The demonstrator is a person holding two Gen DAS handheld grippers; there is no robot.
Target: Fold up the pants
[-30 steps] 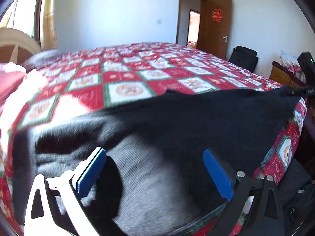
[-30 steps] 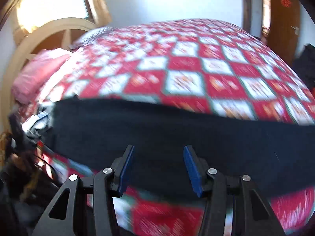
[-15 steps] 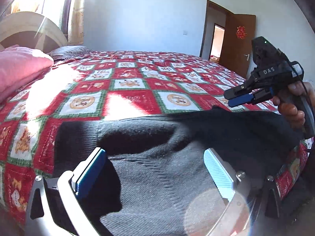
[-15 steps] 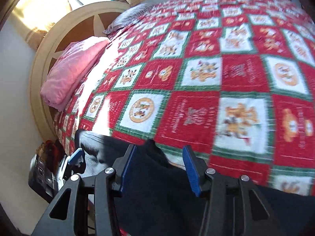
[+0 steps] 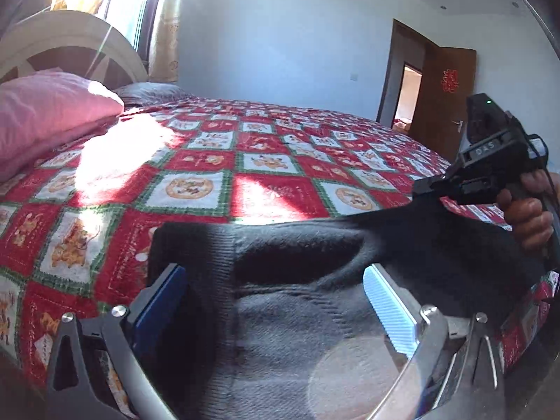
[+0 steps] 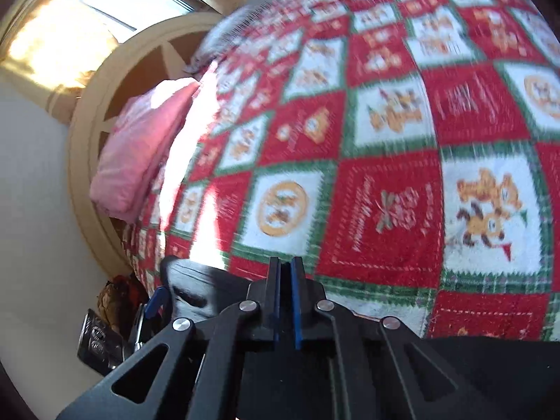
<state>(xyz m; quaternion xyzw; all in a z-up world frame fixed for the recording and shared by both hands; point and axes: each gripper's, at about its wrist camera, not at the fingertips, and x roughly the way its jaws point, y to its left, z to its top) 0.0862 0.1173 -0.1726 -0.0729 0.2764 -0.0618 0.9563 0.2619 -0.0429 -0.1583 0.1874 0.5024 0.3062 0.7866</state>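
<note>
The left tool (image 5: 276, 301) sits low with its blades spread wide, straddling the dark pants' (image 5: 315, 262) waist end. The right tool (image 6: 285, 276), pinched closed on the pants' far edge, lifts it slightly. The pants lie lengthwise along the bed's (image 5: 217, 161) near edge; open quilt stretches beyond.

Home bedroom: quilted bed (image 5: 280, 161), pillow (image 5: 49, 112)

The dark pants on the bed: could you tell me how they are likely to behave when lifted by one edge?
The pants look like soft knit, already sagging into folds, so they would probably drape limply. The right gripper pinches only an edge, so the rest likely trails. The ribbed weave probably resists slipping.
</note>
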